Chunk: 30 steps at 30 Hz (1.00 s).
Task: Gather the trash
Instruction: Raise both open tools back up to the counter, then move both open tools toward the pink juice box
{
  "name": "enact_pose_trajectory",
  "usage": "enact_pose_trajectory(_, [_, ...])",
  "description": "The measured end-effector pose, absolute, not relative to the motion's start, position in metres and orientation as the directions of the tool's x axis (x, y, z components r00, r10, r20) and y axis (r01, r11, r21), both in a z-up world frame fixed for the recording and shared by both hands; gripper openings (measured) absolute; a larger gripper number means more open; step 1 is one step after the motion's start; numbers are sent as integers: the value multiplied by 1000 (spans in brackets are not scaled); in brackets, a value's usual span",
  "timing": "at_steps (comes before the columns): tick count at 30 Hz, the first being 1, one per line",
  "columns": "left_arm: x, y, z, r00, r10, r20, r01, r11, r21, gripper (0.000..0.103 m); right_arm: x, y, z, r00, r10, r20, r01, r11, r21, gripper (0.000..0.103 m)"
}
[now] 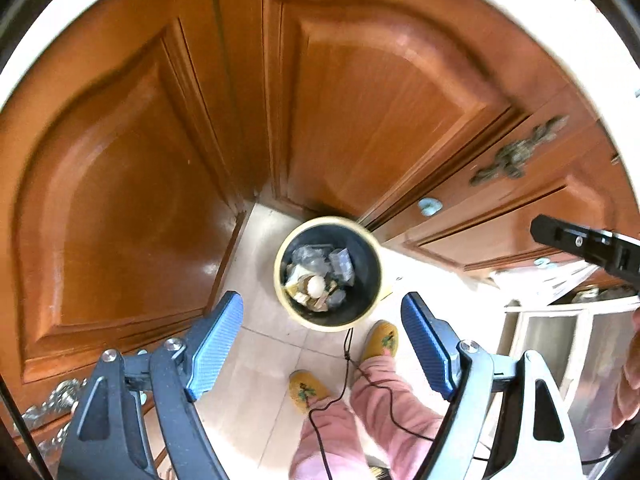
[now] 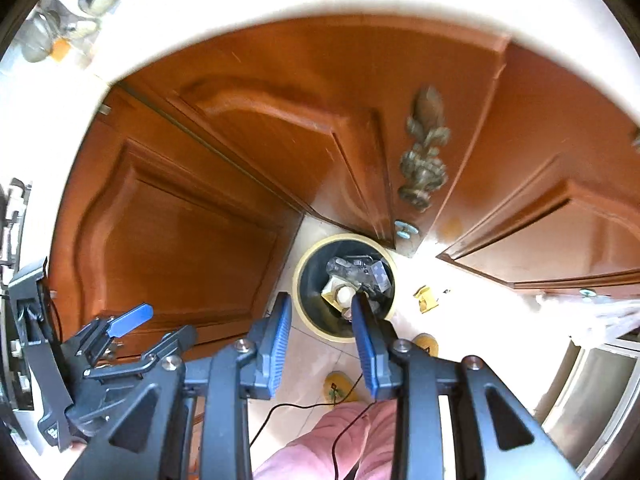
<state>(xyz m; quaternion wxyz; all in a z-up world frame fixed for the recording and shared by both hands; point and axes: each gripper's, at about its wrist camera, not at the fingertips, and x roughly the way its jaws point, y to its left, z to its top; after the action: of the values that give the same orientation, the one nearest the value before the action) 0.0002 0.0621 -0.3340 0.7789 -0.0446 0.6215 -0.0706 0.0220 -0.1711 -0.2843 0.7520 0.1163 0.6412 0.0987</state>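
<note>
Both tools are empty: the left tool point(image 1: 322, 344) spread wide, the right tool point(image 2: 320, 340) half closed, above the trash bin point(image 1: 280, 280) at frame center. Yellow scrap point(image 2: 426, 298) on the floor right of the bin could be missed, I think, since neither tool points at it.

Waste bin point(image 1: 327, 274) standing on the floor point(image 1: 260, 360) in the corner formed by cabinet doors point(image 1: 132, 184), with trash point(image 1: 320, 276) inside it. The person's two slippered feet point(image 1: 380, 340) are planted on the floor just before the bin. Both grippers, left gripper point(image 1: 322, 344) and right gripper point(image 2: 322, 338), hang above the bin, side by side.
</note>
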Motion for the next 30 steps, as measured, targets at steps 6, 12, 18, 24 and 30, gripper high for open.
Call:
enact_pose_trajectory(6, [-7, 61, -253, 299, -207, -931, 87, 978, -190, 80, 5, -172, -204, 251, 319, -914, -7, 945, 328, 31])
enact_pose_trajectory(12, [-14, 60, -165, 401, -237, -885, 137, 971, -198, 82, -11, -170, -125, 370, 303, -878, -18, 947, 320, 31])
enact_pose_trajectory(18, [-14, 63, -92, 509, -250, -824, 165, 967, -192, 88, -15, -170, -55, 476, 247, -844, -30, 964, 266, 31])
enact_pose_trajectory(24, [-4, 60, -49, 567, -229, -792, 187, 971, -146, 93, -4, -184, -1, 526, 213, -824, -39, 973, 226, 31])
enact_pose_trajectory(30, [22, 60, -9, 613, -187, -768, 176, 979, -99, 93, 29, -203, 43, 557, 185, -810, -54, 981, 186, 38])
